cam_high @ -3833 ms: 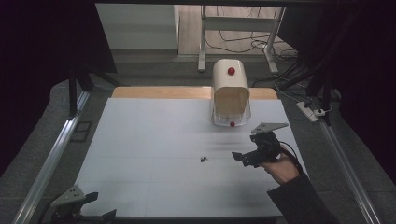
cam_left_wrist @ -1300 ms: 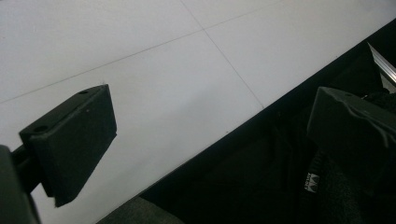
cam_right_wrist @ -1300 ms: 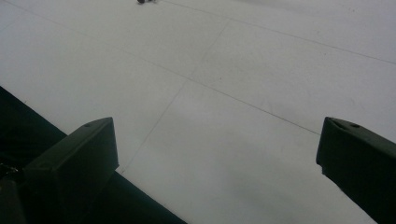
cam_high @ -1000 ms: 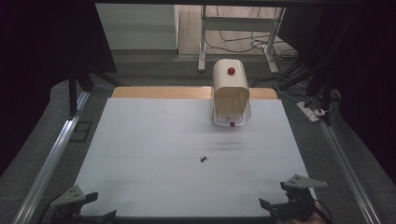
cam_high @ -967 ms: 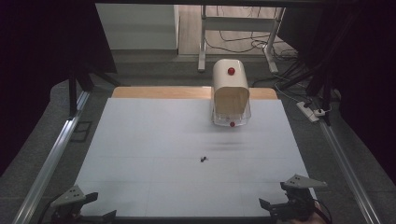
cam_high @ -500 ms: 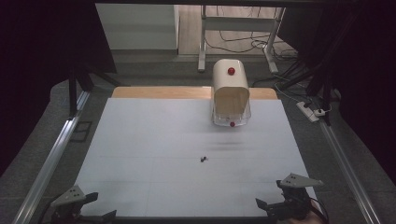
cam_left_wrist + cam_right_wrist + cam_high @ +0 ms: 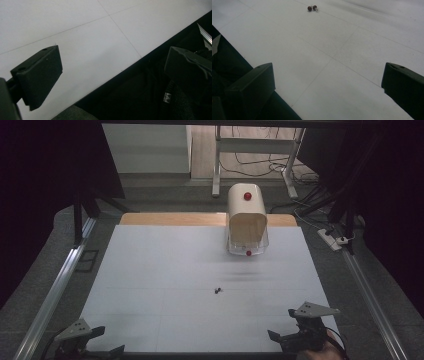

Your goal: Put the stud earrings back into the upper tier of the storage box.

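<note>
A pair of tiny dark red beads (image 7: 218, 290) lies on the white table (image 7: 150, 270), a little in front of its centre; in the right gripper view the beads (image 7: 312, 8) sit far ahead at the top. My right gripper (image 7: 284, 326) rests at the front right edge, held by a hand, jaws wide open and empty (image 7: 329, 75). At the front left corner my left gripper (image 7: 106, 341) is also open with nothing in it (image 7: 112, 65), one jaw over the table and the other past its front edge.
A cream box (image 7: 247, 222) with a red knob on top and a clear lower front stands at the back, right of centre. A wooden strip (image 7: 170, 219) runs along the far edge. Metal rails (image 7: 55, 290) flank both sides.
The right gripper has drawn back from the table's middle right to the front right edge, then crept slightly left. The left gripper, beads and box have stayed put.
</note>
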`<state>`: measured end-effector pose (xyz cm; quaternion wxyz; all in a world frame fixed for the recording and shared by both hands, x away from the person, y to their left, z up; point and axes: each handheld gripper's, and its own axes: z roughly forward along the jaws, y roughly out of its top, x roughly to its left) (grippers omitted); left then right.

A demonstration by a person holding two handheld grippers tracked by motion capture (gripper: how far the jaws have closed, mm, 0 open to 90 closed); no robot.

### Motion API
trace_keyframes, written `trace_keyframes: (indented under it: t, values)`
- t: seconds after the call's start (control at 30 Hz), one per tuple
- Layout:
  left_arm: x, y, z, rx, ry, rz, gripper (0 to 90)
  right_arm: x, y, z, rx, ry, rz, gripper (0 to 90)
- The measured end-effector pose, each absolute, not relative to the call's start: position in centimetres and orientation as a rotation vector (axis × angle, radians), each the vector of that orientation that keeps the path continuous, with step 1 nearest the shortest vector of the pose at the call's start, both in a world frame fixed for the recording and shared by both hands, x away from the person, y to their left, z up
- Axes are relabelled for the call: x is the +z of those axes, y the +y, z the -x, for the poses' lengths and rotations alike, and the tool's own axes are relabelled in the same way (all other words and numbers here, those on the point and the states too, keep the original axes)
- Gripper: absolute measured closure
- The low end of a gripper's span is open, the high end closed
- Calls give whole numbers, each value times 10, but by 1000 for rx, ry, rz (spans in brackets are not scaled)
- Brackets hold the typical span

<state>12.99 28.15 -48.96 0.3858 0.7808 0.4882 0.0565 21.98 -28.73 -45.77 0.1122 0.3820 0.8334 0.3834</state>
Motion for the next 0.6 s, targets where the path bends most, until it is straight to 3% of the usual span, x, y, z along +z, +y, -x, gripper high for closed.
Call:
trace_keyframes:
  t: [0.6]
  values:
    - [-490, 281, -130, 145, 1244, -1990, 18, -461, -276, -237, 1155, 2487, -1079, 0]
